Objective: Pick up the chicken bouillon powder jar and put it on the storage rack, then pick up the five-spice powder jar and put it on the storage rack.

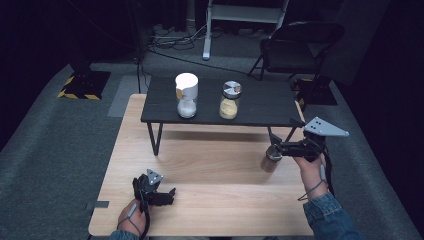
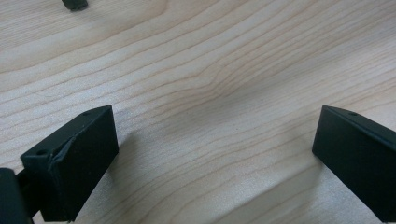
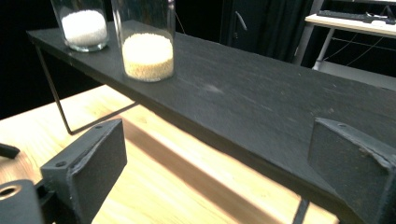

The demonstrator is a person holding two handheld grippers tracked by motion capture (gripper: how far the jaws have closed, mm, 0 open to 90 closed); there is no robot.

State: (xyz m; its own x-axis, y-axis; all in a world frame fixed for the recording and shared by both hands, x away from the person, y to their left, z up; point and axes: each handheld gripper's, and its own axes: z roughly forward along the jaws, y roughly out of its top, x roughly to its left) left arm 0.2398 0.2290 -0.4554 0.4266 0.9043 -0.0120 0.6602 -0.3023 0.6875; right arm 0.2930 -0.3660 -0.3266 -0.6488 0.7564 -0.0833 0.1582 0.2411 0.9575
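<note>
A black low shelf point(image 1: 260, 102) stands at the back of the wooden table point(image 1: 215, 200). On it are a white-lidded jar of white grains point(image 1: 186, 97) and a metal-lidded jar of yellow grains point(image 1: 229, 102). A third small jar with brownish contents point(image 1: 270, 162) stands on the table by the shelf's right leg. My right gripper point(image 1: 286, 140) hovers just above and beside it, open. In the right gripper view the right gripper point(image 3: 217, 126) faces the shelf point(image 3: 261, 102), with nothing between its jaws and the yellow jar point(image 3: 147, 51) and white jar point(image 3: 84, 25) beyond. My left gripper point(image 1: 169, 192) rests open low over the table's front left; the left gripper point(image 2: 215, 116) has bare wood between its jaws.
A folding chair point(image 1: 300, 45) and a white stand point(image 1: 240, 15) are behind the table on the grey carpet. Cables point(image 1: 175, 40) lie on the floor. Yellow-and-black striped bases point(image 1: 82, 85) sit at the left. The shelf's thin metal legs point(image 1: 156, 137) rise from the table.
</note>
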